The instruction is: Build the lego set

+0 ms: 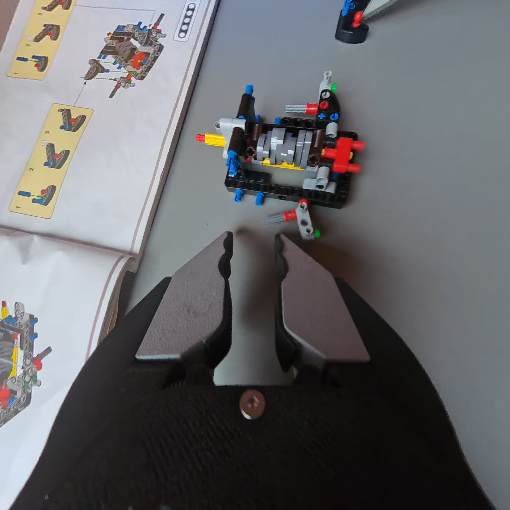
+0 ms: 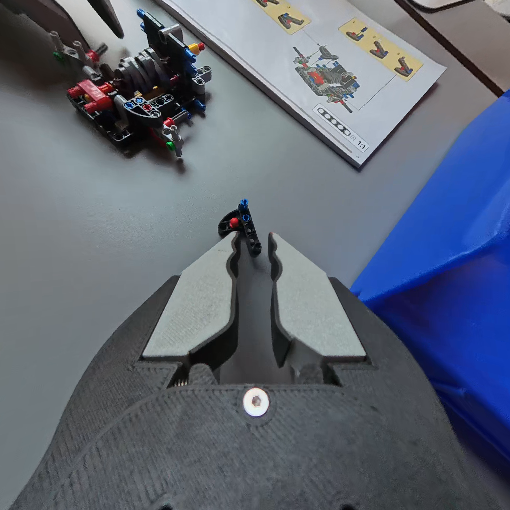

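The half-built lego model (image 1: 289, 157), a black frame with grey gears and red, blue and yellow pins, lies on the grey table; it also shows in the right wrist view (image 2: 138, 91). My left gripper (image 1: 254, 240) is open and empty, just short of the model. My right gripper (image 2: 252, 240) is open, with a small black lego piece (image 2: 247, 229) carrying blue and red pins standing on the table between and just past its fingertips. That piece also shows in the left wrist view (image 1: 352, 26), with the right gripper's fingers beside it.
The open instruction booklet (image 1: 96, 124) lies left of the model, also seen in the right wrist view (image 2: 317, 69). A blue bin (image 2: 441, 262) stands close on the right of my right gripper. The left gripper's fingers (image 2: 107, 16) show beyond the model. Left tips to right tips: about 20 centimeters.
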Tool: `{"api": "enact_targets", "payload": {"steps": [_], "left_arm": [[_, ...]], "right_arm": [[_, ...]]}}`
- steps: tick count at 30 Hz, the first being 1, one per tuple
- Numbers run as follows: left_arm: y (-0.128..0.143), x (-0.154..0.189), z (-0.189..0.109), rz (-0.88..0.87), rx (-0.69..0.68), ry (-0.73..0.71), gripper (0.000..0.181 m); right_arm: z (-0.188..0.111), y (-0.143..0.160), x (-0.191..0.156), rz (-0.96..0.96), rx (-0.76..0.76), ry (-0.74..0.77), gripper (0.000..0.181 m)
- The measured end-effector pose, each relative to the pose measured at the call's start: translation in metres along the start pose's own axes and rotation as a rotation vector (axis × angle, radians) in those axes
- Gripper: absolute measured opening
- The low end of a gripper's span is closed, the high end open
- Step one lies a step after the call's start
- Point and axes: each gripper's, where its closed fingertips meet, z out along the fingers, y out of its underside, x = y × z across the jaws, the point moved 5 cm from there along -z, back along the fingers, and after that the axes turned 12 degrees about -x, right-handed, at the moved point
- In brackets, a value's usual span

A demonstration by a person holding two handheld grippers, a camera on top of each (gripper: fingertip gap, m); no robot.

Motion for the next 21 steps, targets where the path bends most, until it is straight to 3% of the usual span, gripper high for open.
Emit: {"api": "enact_targets", "payload": {"steps": [7, 15, 21], "left_arm": [[-0.001, 0.020, -0.003, 0.046, 0.067, 0.204, 0.024], [-0.008, 0.045, 0.004, 0.077, 0.060, 0.239, 0.018], [-0.029, 0.092, 0.008, 0.145, 0.086, 0.374, 0.032]], "right_arm": [[0.004, 0.001, -0.002, -0.007, -0.027, -0.064, 0.004], [-0.003, -0.003, 0.003, -0.021, 0.055, -0.010, 0.004], [-0.013, -0.009, 0.002, -0.037, 0.152, 0.012, 0.004]]}}
